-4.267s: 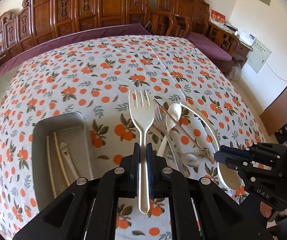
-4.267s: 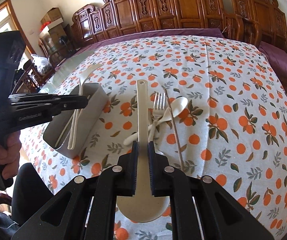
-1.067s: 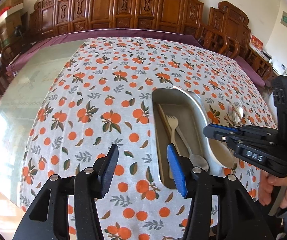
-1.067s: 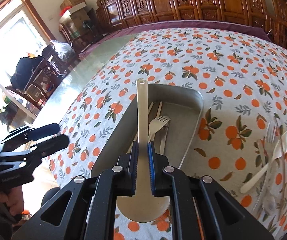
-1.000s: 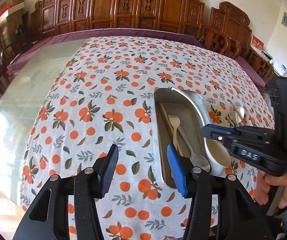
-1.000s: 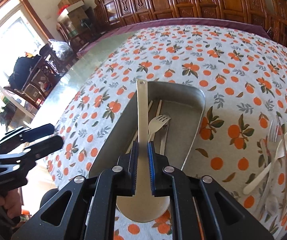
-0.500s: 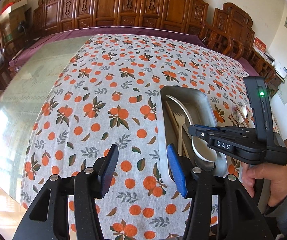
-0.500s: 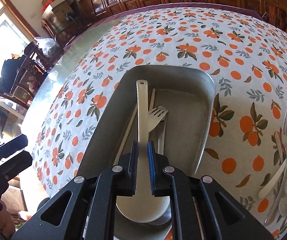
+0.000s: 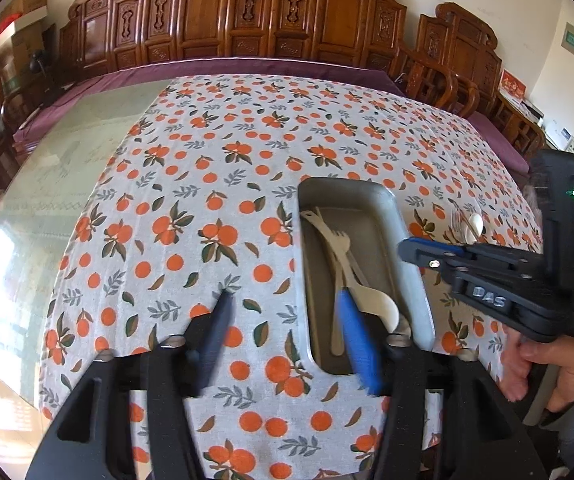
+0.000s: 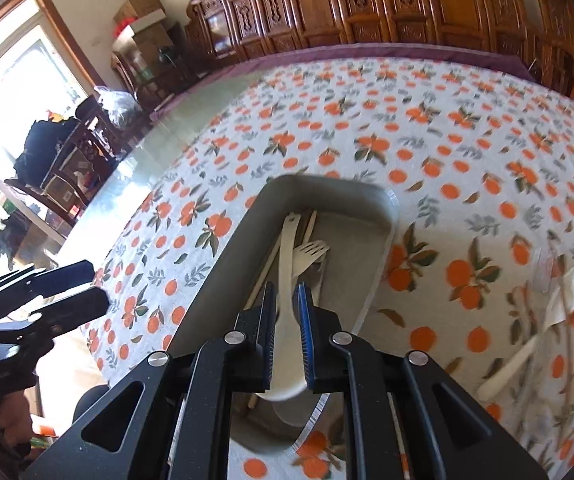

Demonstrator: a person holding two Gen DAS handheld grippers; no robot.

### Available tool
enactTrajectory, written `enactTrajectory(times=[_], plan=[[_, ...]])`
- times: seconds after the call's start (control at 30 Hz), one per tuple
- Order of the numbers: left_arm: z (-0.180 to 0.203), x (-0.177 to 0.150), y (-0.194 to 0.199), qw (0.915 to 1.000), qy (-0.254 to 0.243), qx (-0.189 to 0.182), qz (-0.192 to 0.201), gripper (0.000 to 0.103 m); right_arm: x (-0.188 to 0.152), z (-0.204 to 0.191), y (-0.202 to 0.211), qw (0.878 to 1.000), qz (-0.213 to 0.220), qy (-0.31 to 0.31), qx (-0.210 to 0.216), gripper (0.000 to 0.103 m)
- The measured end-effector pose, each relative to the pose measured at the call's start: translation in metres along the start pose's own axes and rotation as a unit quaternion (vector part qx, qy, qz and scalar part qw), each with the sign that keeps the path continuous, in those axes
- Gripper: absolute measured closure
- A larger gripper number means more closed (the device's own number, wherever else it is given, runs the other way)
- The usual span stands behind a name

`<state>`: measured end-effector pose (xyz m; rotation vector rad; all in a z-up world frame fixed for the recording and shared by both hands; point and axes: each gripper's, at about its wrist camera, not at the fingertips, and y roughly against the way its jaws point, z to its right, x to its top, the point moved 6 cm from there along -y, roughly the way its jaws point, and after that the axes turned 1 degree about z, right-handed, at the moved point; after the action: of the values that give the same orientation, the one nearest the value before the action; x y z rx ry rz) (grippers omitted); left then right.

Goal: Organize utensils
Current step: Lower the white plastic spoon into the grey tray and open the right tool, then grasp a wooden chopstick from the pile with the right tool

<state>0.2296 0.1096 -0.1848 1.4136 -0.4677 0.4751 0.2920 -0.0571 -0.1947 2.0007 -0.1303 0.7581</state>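
A grey metal tray [image 9: 409, 240] [image 10: 223, 264] lies on the orange-print tablecloth. In it lie a cream ladle [image 9: 379, 304] [image 10: 287, 264], a cream fork [image 9: 341, 240] [image 10: 309, 254] and chopsticks [image 10: 265, 270]. My right gripper [image 10: 286, 294] is open just above the ladle's handle, its jaws a little apart on either side of it. It also shows in the left wrist view [image 9: 427, 250] beside the tray's right rim. My left gripper [image 9: 283, 312] is open and empty, low at the tray's near left rim.
More cream and clear utensils [image 10: 559, 304] [image 9: 467, 224] lie on the cloth to the right of the tray. Bare glass tabletop [image 9: 47, 200] runs along the left. Carved wooden chairs [image 9: 287, 16] line the far side.
My right gripper has opened and let the ladle go into the tray. Before that it carried the ladle left over the tray and lowered it. The left gripper stayed open.
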Motion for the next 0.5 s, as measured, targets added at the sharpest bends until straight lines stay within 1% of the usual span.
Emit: enactTrajectory(times=[0.03, 0.1, 0.17, 0.27, 0.43, 0.5], plan=[[0.004, 0.001, 0.001, 1.0000, -0.003, 0.000, 0.005, 0.037, -0.001, 0.003, 0.007, 1.000, 0.005, 0.001, -0.001, 0.088], [0.013, 0.003, -0.001, 1.0000, -0.007, -0.003, 0.003, 0.036, -0.002, 0.011, 0.021, 1.000, 0.015, 0.001, -0.005, 0.089], [0.019, 0.004, -0.001, 0.9999, -0.007, -0.005, 0.005, 0.026, -0.005, 0.019, 0.033, 1.000, 0.022, 0.004, -0.010, 0.089], [0.034, 0.006, -0.004, 0.9998, -0.008, -0.013, 0.010, 0.020, -0.009, 0.031, 0.052, 0.999, 0.031, 0.014, -0.023, 0.088], [0.058, 0.008, -0.010, 0.9995, -0.021, -0.024, 0.008, 0.019, -0.014, 0.057, 0.079, 0.997, 0.045, 0.032, -0.052, 0.088], [0.069, 0.008, -0.013, 0.9992, -0.026, -0.029, 0.007, 0.019, -0.018, 0.074, 0.091, 0.996, 0.049, 0.034, -0.065, 0.088]])
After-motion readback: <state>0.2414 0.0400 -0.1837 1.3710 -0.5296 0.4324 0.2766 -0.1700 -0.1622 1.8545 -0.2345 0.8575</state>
